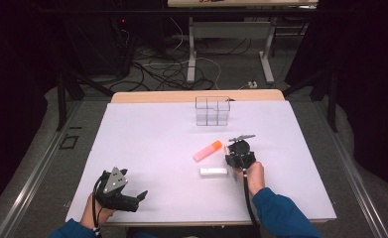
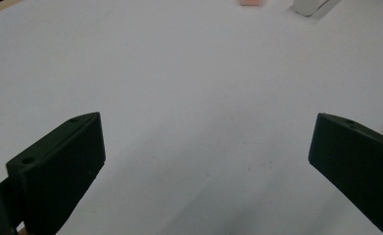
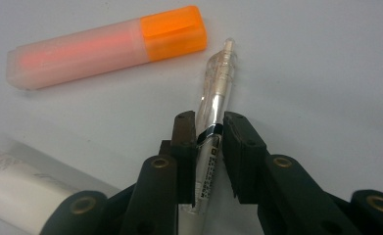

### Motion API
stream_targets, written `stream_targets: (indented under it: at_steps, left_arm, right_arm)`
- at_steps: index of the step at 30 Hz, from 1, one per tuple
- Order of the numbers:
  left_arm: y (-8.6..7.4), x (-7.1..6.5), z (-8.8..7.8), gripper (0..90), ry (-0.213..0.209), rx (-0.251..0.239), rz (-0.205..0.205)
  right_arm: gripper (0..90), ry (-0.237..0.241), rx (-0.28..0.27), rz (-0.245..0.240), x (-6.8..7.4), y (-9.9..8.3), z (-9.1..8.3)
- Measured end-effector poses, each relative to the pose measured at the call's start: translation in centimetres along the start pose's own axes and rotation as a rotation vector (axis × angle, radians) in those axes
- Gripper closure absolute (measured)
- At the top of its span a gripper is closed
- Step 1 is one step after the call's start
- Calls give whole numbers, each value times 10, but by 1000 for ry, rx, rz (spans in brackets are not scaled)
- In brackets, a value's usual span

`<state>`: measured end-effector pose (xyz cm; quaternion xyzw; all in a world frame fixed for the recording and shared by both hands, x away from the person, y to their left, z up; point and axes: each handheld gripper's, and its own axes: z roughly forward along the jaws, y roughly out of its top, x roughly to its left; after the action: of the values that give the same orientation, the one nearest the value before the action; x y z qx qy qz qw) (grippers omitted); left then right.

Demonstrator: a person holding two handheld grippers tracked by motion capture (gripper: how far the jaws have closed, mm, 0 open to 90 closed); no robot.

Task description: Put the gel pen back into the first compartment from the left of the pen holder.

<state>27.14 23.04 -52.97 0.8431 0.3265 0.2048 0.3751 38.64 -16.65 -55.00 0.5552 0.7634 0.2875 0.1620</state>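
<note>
Left gripper [image 1: 143, 195]: near the front left corner of the white worktop [image 1: 147, 144], held low in the person's left hand [image 1: 95, 210], a grey three-cornered plate on top. Its fingers [image 2: 57, 166] stand wide apart, with bare worktop between them and nothing in them.
Right gripper [image 3: 209, 132]: in the high view [image 1: 240, 152] it sits right of centre, held by the right hand [image 1: 254, 177] with a blue sleeve behind it, tipped down toward the worktop. Its fingers [image 3: 185, 147] have drawn in close around a pen and grip it on both sides.
Clear pen [image 3: 214, 115]: a thin see-through barrel with a dark band and a printed label, clamped between the right fingers, its tip pointing away from the gripper toward the highlighter's cap.
White tube [image 1: 214, 171]: lying flat just left of the right gripper, on its near side; in the right gripper view [image 3: 17, 186] it shows at the lower left.
Orange highlighter [image 3: 106, 46]: pale body with an orange cap, lying flat just beyond the tube [image 1: 208, 150], apart from the pen.
Clear box [image 1: 212, 110]: an upright, see-through container with compartments, toward the far edge of the worktop, well apart from both grippers.
</note>
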Motion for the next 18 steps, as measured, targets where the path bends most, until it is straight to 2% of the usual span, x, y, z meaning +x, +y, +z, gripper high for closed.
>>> stream_targets:
  at_steps: [6,8,11,15,18]
  left_arm:
    - [0,0,0,3,2,1,0]
    - [0,1,0,3,3,0,8]
    - [0,1,0,3,2,0,8]
    - [0,1,0,3,1,-3,-1]
    - [0,1,0,3,0,0,8]
  right_arm:
    - [795,15,-10,31,-4,-1,0]
    - [796,21,-13,20,-6,-1,0]
    - [797,25,-7,25,-7,0,-1]
    - [797,40,-27,37,-8,1,-4]
    - [797,42,-36,51,-9,2,-7]
